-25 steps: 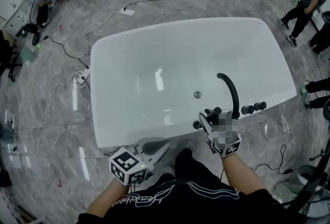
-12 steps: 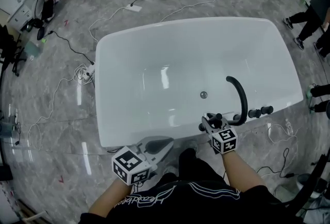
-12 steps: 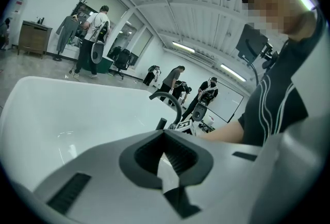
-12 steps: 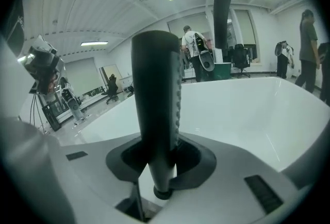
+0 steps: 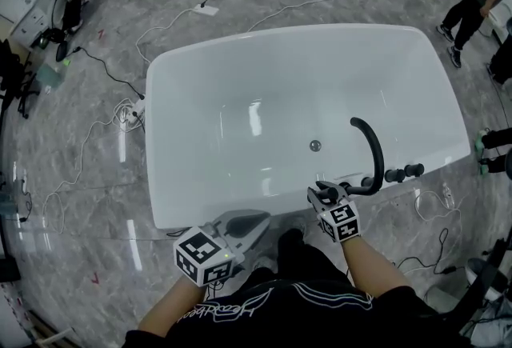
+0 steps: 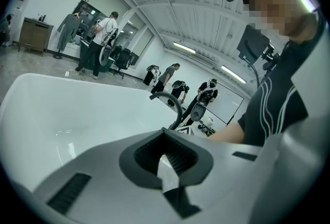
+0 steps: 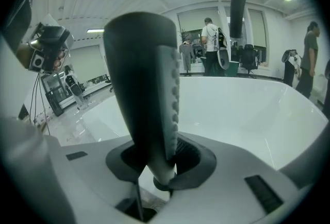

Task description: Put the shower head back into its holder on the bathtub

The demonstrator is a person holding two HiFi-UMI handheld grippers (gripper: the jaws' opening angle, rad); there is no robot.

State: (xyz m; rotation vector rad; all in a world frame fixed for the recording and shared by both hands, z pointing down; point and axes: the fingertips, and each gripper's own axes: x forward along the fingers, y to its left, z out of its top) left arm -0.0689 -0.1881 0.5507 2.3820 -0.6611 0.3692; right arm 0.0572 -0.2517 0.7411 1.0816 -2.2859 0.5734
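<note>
The shower head is held in the right gripper in the head view, low at about five o'clock of the white bathtub, right over the near rim. Just beyond it, toward two o'clock, the black curved spout arches over the basin. Two dark knobs stand on the rim at three o'clock from the handset. The left gripper hangs outside the tub at seven o'clock, close to the near rim and well apart from the fittings. It touches nothing.

In the left gripper view the jaws are pressed together with nothing between them. Past them, at twelve o'clock, the spout and the raised handset show small over the tub's edge.

In the right gripper view the jaws clamp the handset's handle. The black body rises upright through the middle of the picture, its grey nubbed face turned to three o'clock. The spout crosses the top at one o'clock and the basin spreads behind. At six o'clock the handle's lower end meets a dark ring; whether that is the holder or a part of the handset I cannot tell.

Judging by this, the carrying is done: the handset is at the fittings, upright and low over the rim. What is left is to seat the handle fully in its holder, if it is not seated already, then open the right jaws and draw back without tipping it.
</note>
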